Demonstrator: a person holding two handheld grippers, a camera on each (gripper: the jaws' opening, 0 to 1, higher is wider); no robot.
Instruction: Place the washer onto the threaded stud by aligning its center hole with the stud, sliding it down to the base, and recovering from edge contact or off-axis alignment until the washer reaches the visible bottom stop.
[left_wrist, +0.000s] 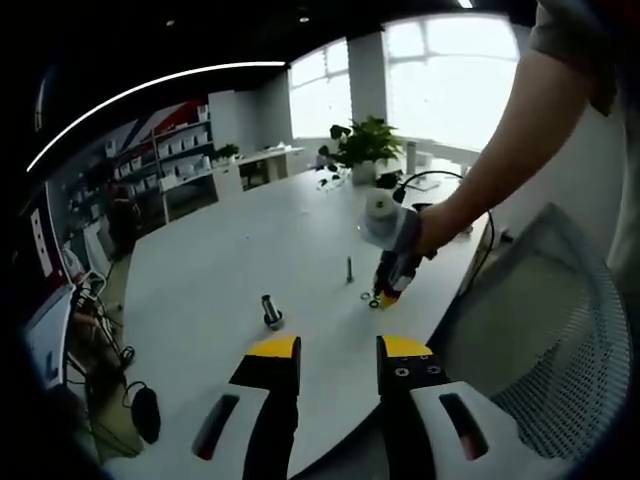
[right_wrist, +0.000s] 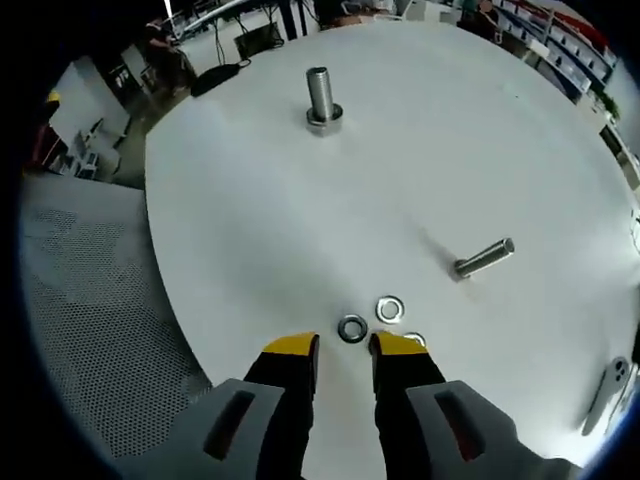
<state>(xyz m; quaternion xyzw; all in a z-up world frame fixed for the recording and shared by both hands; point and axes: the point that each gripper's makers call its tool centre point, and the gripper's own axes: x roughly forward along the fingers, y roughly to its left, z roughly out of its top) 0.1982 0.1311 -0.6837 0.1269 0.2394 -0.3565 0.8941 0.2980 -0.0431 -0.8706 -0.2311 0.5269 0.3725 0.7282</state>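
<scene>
A dark washer (right_wrist: 352, 328) lies flat on the white table (right_wrist: 250, 220), just ahead of the gap of my right gripper (right_wrist: 346, 347), whose jaws stand open around nothing. A brighter washer (right_wrist: 389, 309) lies beside it, and a third (right_wrist: 413, 340) peeks out from behind the right fingertip. Farther off, one threaded stud (right_wrist: 321, 98) stands on a round base and a slimmer stud (right_wrist: 483, 258) stands to the right. My left gripper (left_wrist: 338, 350) hovers open over the table edge. From there I see the right gripper (left_wrist: 384, 296), tips down at the washers (left_wrist: 371, 298), and both studs (left_wrist: 271, 312) (left_wrist: 350, 268).
A mesh chair (left_wrist: 560, 330) sits beside the table's near edge. A potted plant (left_wrist: 365, 148) and cables lie at the table's far end, with shelves (left_wrist: 170, 160) along the wall. A small grey tool (right_wrist: 610, 388) lies near the table's rim.
</scene>
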